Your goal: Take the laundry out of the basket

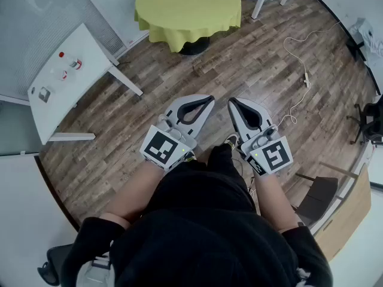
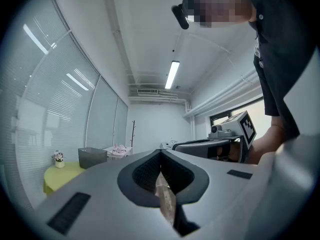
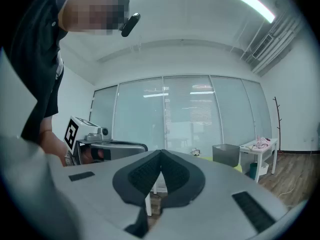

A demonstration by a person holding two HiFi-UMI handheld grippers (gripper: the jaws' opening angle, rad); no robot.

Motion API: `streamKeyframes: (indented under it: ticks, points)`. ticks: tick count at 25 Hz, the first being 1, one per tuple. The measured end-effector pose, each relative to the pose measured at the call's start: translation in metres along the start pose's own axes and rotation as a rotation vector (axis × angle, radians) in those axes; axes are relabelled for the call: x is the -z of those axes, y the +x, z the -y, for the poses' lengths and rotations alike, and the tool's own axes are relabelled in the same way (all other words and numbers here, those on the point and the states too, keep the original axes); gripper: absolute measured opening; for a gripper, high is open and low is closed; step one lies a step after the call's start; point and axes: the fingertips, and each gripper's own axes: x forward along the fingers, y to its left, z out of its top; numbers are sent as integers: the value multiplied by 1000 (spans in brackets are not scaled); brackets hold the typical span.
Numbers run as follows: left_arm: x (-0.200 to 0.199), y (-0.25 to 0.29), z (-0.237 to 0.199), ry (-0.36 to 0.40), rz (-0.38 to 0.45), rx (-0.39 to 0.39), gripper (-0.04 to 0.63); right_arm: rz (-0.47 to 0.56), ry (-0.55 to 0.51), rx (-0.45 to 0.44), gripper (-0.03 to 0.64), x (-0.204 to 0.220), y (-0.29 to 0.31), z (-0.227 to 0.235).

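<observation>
A grey basket [image 2: 92, 157] stands on a round table with a yellow-green cloth [image 1: 188, 8], far ahead of me; the right gripper view also shows the basket [image 3: 226, 154]. Pink laundry [image 3: 260, 143] lies on a white side table beyond it. I cannot see inside the basket. My left gripper [image 1: 209, 99] and right gripper [image 1: 231, 101] are held side by side in front of my body, pointing level over the wooden floor. Both are shut with nothing between their jaws. The left gripper [image 2: 160, 151] and the right gripper [image 3: 161, 152] show their tips meeting.
A white table [image 1: 66, 70] with small items stands at the left. A white cable with a power strip [image 1: 305, 76] trails over the floor at the right. A dark chair [image 1: 317, 199] stands near my right side. Glass walls with blinds enclose the room.
</observation>
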Motion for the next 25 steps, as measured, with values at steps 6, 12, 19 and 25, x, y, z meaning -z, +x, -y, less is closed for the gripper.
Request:
streamKeyframes:
  ticks: [6,12,19,25]
  points:
    - [3,3,4,3,-19,6,8,0,-4,16,23,1,-5,5]
    - [7,21,7,5,-35,33,6,-11,15,9,23,2,-11,23]
    - [-1,62,9,6,-7,13,6,-13,0,4,23,-1,-20,60]
    - [-6,105,5,11,-13,0,6,0,-7,-17,23,-10,-22,102]
